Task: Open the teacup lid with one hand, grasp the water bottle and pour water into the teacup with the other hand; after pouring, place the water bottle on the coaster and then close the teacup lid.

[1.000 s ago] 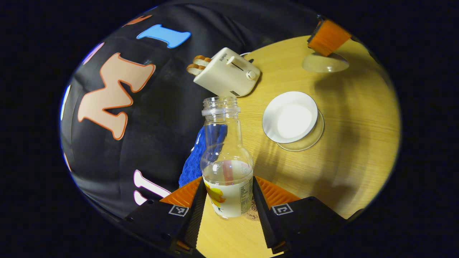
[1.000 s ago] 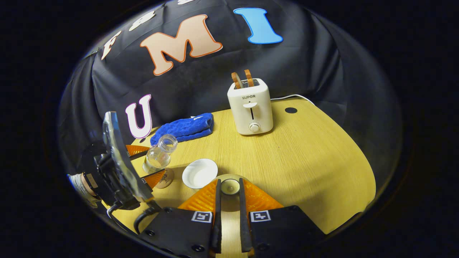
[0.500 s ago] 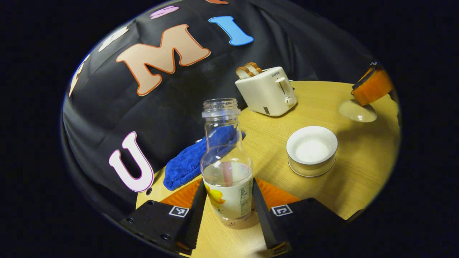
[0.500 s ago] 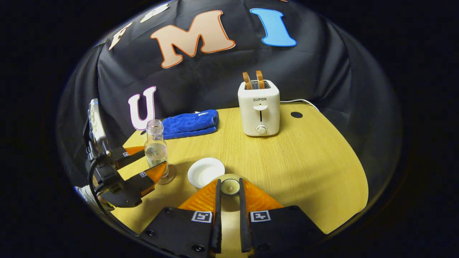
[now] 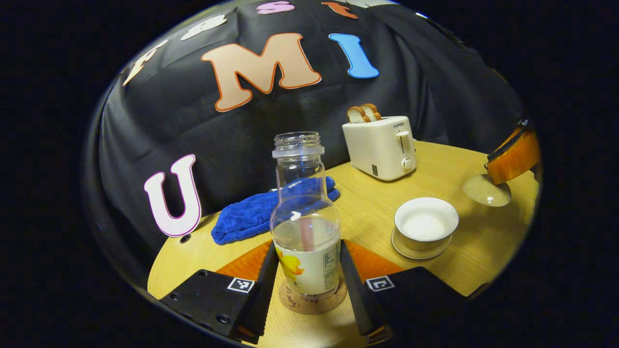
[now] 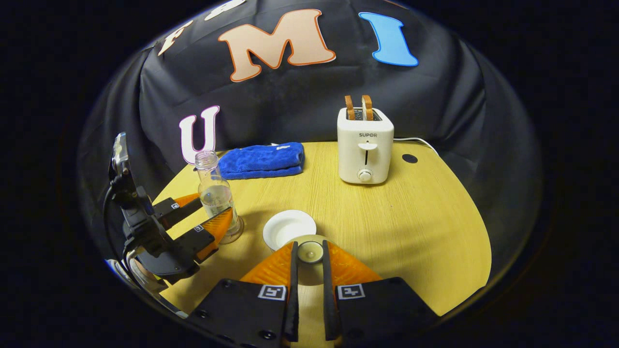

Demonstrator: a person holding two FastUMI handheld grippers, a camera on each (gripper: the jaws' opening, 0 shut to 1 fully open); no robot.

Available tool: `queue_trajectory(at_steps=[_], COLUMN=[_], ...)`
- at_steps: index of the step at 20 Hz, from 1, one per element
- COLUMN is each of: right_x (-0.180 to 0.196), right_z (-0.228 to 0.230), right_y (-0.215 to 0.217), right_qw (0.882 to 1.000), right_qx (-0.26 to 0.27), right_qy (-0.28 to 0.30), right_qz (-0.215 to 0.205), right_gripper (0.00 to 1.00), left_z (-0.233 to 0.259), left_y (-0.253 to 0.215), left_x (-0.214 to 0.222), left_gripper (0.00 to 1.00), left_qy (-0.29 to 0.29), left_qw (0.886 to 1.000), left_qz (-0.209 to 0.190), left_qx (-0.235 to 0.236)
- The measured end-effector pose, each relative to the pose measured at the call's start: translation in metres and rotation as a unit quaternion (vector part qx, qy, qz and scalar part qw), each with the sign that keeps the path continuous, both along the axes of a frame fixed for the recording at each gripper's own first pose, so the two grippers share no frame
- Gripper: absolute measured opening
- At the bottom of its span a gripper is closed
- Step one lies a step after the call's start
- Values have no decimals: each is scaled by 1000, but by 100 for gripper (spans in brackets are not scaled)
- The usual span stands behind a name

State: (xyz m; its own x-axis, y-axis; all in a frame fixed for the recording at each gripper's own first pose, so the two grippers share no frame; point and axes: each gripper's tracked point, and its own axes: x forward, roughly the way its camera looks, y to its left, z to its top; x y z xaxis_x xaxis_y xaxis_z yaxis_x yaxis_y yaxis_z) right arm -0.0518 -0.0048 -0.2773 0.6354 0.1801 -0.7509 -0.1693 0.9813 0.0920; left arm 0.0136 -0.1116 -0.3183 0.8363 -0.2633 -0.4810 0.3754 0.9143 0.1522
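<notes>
Presently my left claw (image 5: 307,270) is clamped on the water bottle (image 5: 305,227), which stands upright on the coaster (image 5: 313,298). My right claw (image 6: 309,270) is closed on the knob of the teacup lid (image 6: 310,251), held near the open teacup (image 5: 425,223). Recommended: part the left fingers evenly, withdraw straight back without nudging the bottle, then lower the lid level onto the cup rim on the surface (image 6: 411,217).

"SUPOR" stood on the toaster (image 6: 365,147) front; the coaster (image 5: 312,299) carried script too small to read.
</notes>
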Motion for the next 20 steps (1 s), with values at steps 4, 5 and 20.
queue_trajectory(at_steps=[4, 5, 20], right_x=[9, 10, 25], right_z=[5, 5, 0], right_y=[13, 15, 38], right_qw=[1000, 1000, 999], right_qx=[7, 9, 36], right_qy=[-7, -9, -13], right_qz=[9, 10, 9], right_gripper=[24, 24, 24], left_z=[2, 2, -8], left_y=[2, 4, 19], left_x=[-5, -7, -17], left_gripper=[69, 69, 75], left_qy=[6, 8, 40], left_qw=[1000, 1000, 999], left_qz=[10, 12, 19], left_qx=[-9, -11, -2])
